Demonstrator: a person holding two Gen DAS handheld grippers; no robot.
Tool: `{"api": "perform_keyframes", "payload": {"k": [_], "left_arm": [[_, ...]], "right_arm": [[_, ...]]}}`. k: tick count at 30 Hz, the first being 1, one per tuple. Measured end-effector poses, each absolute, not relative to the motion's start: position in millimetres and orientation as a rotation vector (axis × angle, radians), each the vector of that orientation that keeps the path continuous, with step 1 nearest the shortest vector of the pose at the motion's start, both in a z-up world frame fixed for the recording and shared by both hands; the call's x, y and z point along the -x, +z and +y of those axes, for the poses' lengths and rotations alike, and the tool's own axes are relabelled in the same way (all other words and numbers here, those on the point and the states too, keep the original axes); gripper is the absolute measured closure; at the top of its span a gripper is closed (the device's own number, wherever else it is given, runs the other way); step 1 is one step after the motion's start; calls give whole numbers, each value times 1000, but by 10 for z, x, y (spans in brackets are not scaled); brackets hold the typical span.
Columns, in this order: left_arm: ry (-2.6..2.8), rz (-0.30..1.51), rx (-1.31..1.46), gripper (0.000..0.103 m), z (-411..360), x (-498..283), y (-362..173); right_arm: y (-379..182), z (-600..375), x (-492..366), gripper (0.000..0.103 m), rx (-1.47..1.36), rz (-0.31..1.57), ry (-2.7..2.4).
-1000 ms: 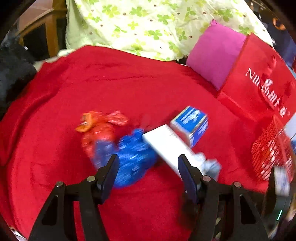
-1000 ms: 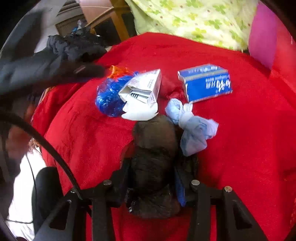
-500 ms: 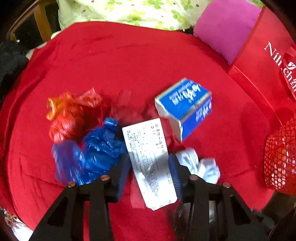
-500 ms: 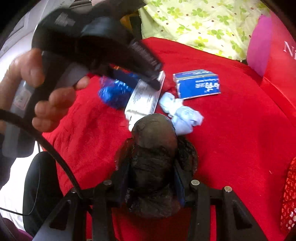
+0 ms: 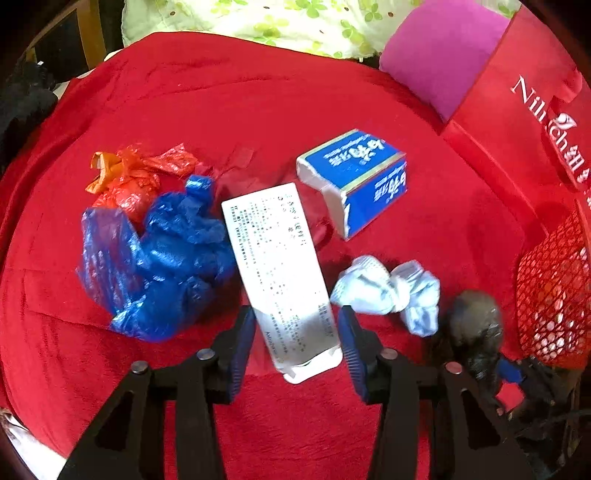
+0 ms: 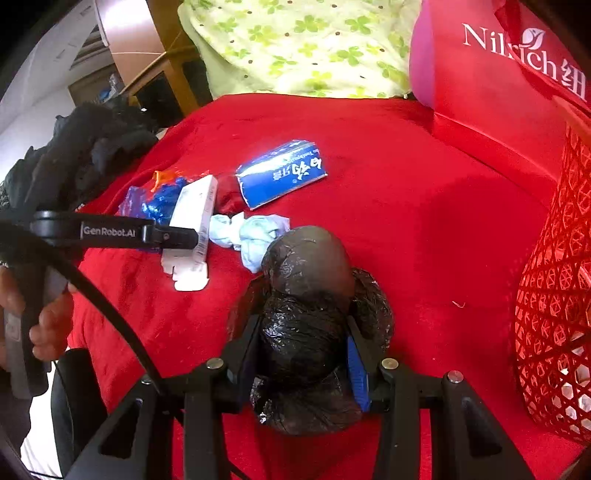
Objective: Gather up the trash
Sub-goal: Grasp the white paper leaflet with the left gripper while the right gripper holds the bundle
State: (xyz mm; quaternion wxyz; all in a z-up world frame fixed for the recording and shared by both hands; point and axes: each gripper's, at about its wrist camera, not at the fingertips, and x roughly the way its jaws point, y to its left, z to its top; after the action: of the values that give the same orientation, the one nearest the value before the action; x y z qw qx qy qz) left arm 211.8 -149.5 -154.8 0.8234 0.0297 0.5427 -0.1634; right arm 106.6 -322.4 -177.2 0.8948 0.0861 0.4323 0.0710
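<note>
On the red blanket [image 5: 258,103] lies a long white box [image 5: 273,258] with its near end between the fingers of my left gripper [image 5: 295,332]. The jaws are opening, and a thin gap shows beside the left pad. My right gripper [image 6: 303,343] is shut on a crumpled black plastic bag [image 6: 306,317] and holds it above the blanket. That bag [image 5: 476,332] also shows at the lower right of the left wrist view. A blue plastic bag [image 5: 159,258], a red-orange bag [image 5: 133,177], a blue carton [image 5: 354,177] and a pale blue wad [image 5: 388,288] lie around the white box.
A red mesh basket [image 6: 554,295] stands at the right edge, next to a red shopping bag [image 6: 498,92]. A pink cushion [image 5: 439,48] and a green flowered pillow [image 5: 277,18] lie at the back. Black clothing [image 6: 85,155] is piled at the left. A hand [image 6: 48,325] holds the left gripper.
My left gripper has come down over the white box and its jaws have narrowed around it. My right gripper has carried the black bag to the right, closer to the mesh basket.
</note>
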Motion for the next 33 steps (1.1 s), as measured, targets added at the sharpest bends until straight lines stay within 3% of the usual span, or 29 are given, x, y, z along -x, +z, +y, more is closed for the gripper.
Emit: {"api": "perform_keyframes", "payload": {"k": [6, 8, 14, 17, 20, 33], "left_arm": [[-334, 1152, -8, 51, -1505, -2156, -1624], [-338, 1165, 15, 61, -1498, -2149, -1695], [-346, 1138, 44, 63, -1408, -2020, -1715], [-353, 1098, 32, 63, -1335, -1852, -1617], [-380, 1056, 21, 72, -1256, -1679, -1463], [-477, 881, 2, 72, -1322, -1270, -835]], "right_arm": [[-1753, -3240, -1039, 58, -169, 890, 153], [-1744, -3261, -1029, 58, -175, 886, 152], [-1662, -3289, -968, 58, -189, 853, 152], [-1534, -3297, -888, 58, -193, 785, 173], [-1382, -3322, -796, 58, -196, 701, 196], [-818, -3617, -277, 58, -262, 413, 195]]}}
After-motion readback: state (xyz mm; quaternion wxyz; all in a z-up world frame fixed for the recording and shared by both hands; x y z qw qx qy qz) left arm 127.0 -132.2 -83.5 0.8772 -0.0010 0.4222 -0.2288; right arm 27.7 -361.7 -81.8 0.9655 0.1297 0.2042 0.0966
